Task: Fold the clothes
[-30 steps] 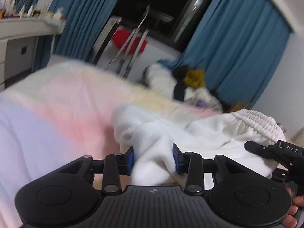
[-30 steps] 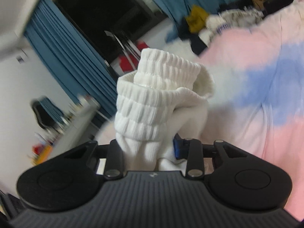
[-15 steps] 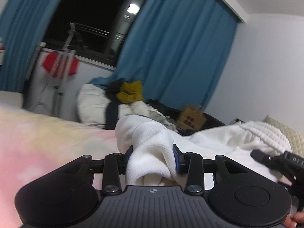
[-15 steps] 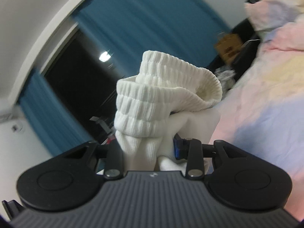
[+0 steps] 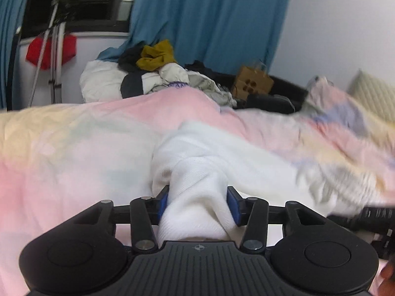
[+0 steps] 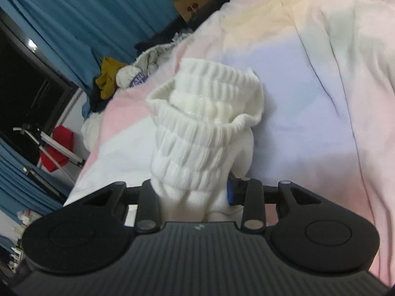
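A white garment [image 5: 222, 157] hangs between both grippers above a pastel bedspread [image 5: 61, 153]. My left gripper [image 5: 198, 202] is shut on a bunched plain part of it. My right gripper [image 6: 195, 192] is shut on its ribbed elastic waistband [image 6: 197, 133], which stands up in a bunch in front of the camera. The cloth stretches from the left gripper to the right, blurred by motion. The right gripper's black body [image 5: 377, 219] shows at the right edge of the left wrist view.
A pile of clothes [image 5: 153, 74] lies beyond the bed's far edge, with a brown paper bag [image 5: 251, 83] next to it. Blue curtains [image 5: 209, 17] and a dark window are behind. A drying rack with a red item [image 5: 49, 51] stands at left.
Both grippers have swung down and turned with the garment held. The views went from curtains and window to the bedspread. The grips are unchanged.
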Action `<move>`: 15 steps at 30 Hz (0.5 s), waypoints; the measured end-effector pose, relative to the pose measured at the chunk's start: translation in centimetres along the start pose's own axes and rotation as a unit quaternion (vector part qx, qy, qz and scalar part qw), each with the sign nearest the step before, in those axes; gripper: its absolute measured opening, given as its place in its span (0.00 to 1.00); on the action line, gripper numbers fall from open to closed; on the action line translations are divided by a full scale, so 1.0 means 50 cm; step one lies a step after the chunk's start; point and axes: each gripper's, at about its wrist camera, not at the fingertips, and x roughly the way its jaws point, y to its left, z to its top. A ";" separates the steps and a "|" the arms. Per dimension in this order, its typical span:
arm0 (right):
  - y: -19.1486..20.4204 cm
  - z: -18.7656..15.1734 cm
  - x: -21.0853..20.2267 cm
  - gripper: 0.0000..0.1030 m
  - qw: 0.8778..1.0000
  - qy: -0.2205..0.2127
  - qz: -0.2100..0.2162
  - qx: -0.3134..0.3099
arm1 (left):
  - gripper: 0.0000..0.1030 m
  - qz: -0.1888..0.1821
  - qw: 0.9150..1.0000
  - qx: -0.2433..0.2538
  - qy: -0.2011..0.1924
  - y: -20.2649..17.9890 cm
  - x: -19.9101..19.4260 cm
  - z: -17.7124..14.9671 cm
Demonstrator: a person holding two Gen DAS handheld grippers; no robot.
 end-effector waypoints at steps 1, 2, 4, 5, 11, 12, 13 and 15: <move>0.001 -0.014 -0.007 0.37 1.000 0.003 -0.005 -0.004 | 0.50 -0.002 1.000 0.003 0.002 0.004 0.001 -0.008; -0.005 -0.019 -0.006 0.39 1.000 0.005 -0.005 -0.001 | 0.52 -0.003 1.000 0.002 0.004 0.007 0.000 -0.015; -0.022 -0.020 -0.011 0.42 0.999 0.002 0.013 0.033 | 0.55 -0.005 1.000 0.002 0.011 0.008 -0.011 -0.025; -0.030 -0.018 -0.016 0.44 0.998 -0.001 0.023 0.051 | 0.58 -0.007 1.000 0.005 0.018 0.011 -0.023 -0.024; -0.040 -0.021 -0.068 0.53 0.993 -0.003 0.019 0.120 | 0.76 -0.005 0.999 0.025 0.027 0.026 -0.163 -0.001; -0.037 -0.025 -0.081 0.53 0.992 -0.003 0.010 0.124 | 0.76 -0.003 0.999 0.029 0.025 0.026 -0.191 0.002; -0.032 -0.030 -0.098 0.54 0.993 -0.003 -0.001 0.120 | 0.78 -0.002 0.999 0.033 0.023 0.026 -0.217 0.004; -0.021 -0.041 -0.139 0.55 0.994 -0.015 -0.021 0.106 | 0.80 -0.002 0.999 0.042 0.016 0.024 -0.273 0.007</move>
